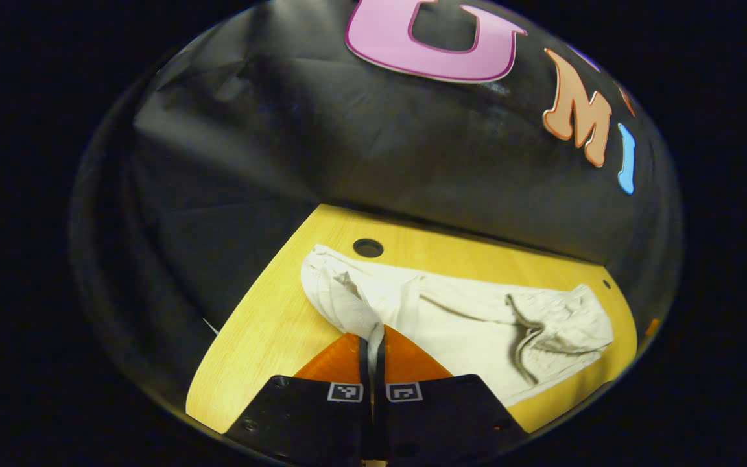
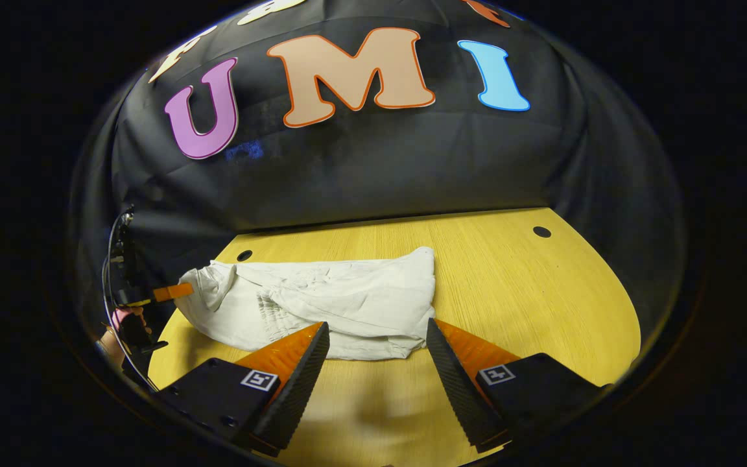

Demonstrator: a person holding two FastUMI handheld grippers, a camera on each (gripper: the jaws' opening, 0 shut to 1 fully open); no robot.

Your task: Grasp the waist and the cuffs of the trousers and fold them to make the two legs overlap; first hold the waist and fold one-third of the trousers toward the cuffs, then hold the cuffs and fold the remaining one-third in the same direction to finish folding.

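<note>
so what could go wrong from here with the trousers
1. The left gripper pinches only a thin ridge of the trousers; a pull may slip the cloth out of its fingers.
2. The right gripper is open and holds nothing, so lifting now would likely drag the trousers lopsided across the table.
3. The far end looks bunched and wrinkled, so creases may get folded in.

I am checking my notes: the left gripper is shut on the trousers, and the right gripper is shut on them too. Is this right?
Not quite. The left gripper is shut on the trousers, but the right gripper is open, its fingers apart above the table, as the right gripper view shows.
</note>
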